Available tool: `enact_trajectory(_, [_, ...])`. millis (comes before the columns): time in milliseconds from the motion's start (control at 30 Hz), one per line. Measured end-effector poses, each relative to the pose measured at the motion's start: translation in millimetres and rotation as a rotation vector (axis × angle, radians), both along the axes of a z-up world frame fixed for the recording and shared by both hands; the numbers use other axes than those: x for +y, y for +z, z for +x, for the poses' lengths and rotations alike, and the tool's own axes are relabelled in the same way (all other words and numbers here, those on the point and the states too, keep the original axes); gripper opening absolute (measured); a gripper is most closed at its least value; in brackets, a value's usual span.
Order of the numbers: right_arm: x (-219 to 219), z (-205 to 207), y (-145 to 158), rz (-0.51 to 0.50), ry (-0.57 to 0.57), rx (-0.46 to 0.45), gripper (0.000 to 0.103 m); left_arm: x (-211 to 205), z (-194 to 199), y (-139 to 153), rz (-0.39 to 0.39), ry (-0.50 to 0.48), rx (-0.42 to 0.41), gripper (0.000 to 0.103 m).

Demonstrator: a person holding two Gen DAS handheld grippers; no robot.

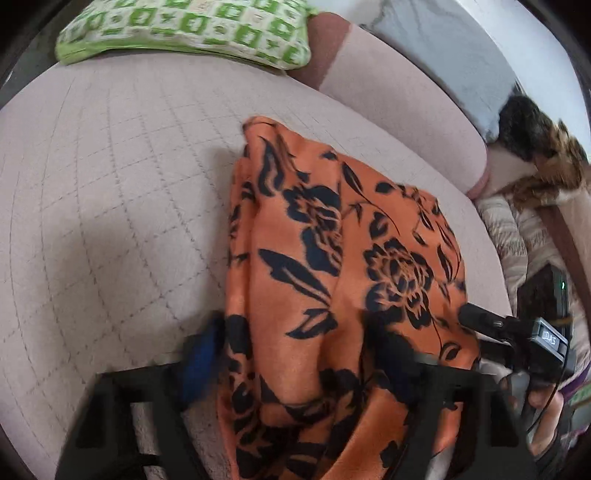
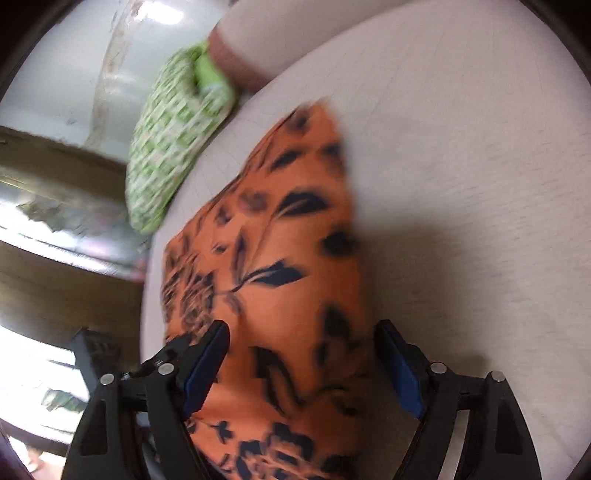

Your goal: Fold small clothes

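Right now the orange cloth (image 1: 325, 266) with dark flowers lies bunched on the pale quilted cushion (image 1: 110, 192), and its near end runs down between my claws. I can read no clear writing anywhere; a small label on the black device (image 1: 546, 341) at the right is too blurred.

My left claw (image 1: 299, 354) has the cloth between its fingers, with the blue pad (image 1: 201, 356) just beside the cloth's left edge. The picture is too blurry to tell whether it pinches the cloth. My right claw (image 2: 301, 363) stands apart, with the cloth lying between its two blue pads (image 2: 205, 363). The left pad looks just at the cloth's edge, the right one close beside it.

Far off sits a green and white pillow (image 1: 184, 33).
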State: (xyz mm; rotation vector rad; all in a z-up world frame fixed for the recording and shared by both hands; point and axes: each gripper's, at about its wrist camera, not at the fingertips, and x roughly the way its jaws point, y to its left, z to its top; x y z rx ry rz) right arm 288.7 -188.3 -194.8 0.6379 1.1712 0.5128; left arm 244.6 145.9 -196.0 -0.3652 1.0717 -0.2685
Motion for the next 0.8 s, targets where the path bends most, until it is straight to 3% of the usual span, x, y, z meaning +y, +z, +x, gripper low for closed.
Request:
enact_trajectory(100, [7, 2, 4, -0.019, 0.020, -0.007, 0.043, -1, 1, 2, -0.015, 0.011, 0.013, 0.037])
enact_trajectory(167, [7, -1, 16, -0.032, 0.045, -0.043, 0.036, -7, -3, 11, 0.005, 0.007, -0.018, 0.033])
enact_trajectory(367, [-6, -6, 77, -0.070, 0.075, -0.183, 0.034, -36, -9, 57, -0.002, -0.010, -0.133, 0.030])
enact_trajectory(533, [-47, -6, 115, -0.090, 0.033, -0.271, 0.034, -91, 2, 95, -0.025, -0.075, -0.244, 0.031])
enact_trajectory(667, [-83, 0, 103, -0.088, -0.035, -0.262, 0.034, -128, 19, 88, -0.021, -0.118, -0.233, 0.032])
enact_trajectory(767, [-105, 7, 64, -0.094, -0.081, -0.199, 0.034, -153, 34, 54, -0.004, -0.138, -0.169, 0.036])
enact_trajectory(800, [-109, 10, 51, -0.100, -0.091, -0.180, 0.038, -161, 37, 40, 0.021, -0.140, -0.139, 0.041])
